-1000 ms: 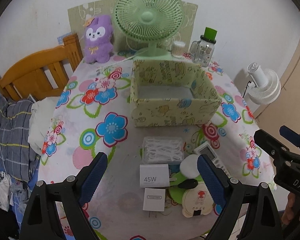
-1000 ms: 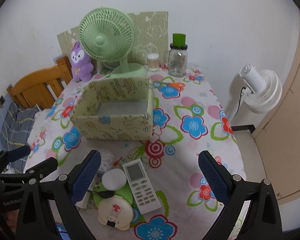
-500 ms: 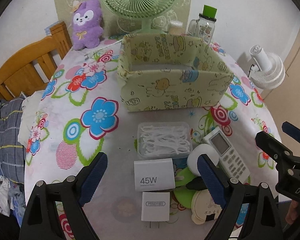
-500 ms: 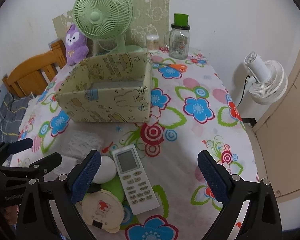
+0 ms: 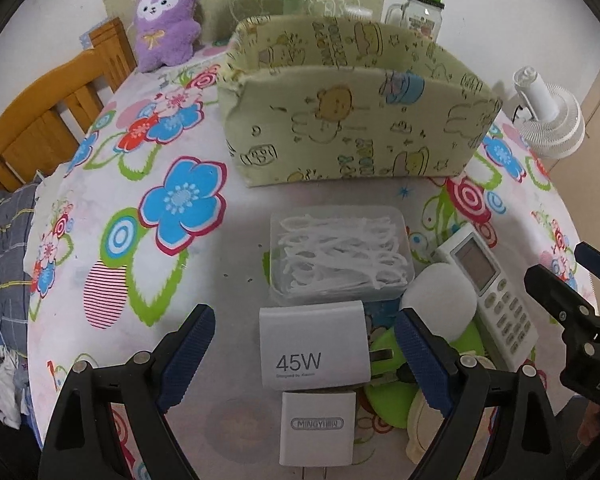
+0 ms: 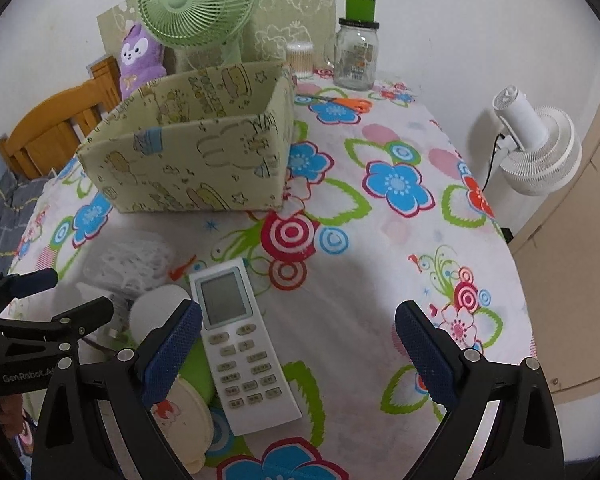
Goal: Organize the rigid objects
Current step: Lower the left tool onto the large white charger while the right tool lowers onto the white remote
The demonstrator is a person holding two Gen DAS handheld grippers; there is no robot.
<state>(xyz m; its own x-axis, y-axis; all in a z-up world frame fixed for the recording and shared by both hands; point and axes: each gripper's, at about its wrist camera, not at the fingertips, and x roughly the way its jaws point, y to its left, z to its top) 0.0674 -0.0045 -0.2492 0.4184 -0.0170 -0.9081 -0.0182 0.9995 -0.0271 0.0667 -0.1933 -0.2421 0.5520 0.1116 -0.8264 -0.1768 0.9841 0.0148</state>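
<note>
Two white chargers lie in a row on the desk (image 5: 112,184): the big charger (image 5: 314,347) marked 45W and the small charger (image 5: 318,428) right below it. Both sit between the wide open fingers of the left tool (image 5: 305,356), which holds nothing and points down at them. I think this tool is nearer, so it should take the big charger. The remote (image 6: 240,340) lies with its long side pointing away, toward the cloth box (image 6: 196,140). It sits by the left finger of the right tool (image 6: 298,346), which is also wide open and holds nothing
</note>
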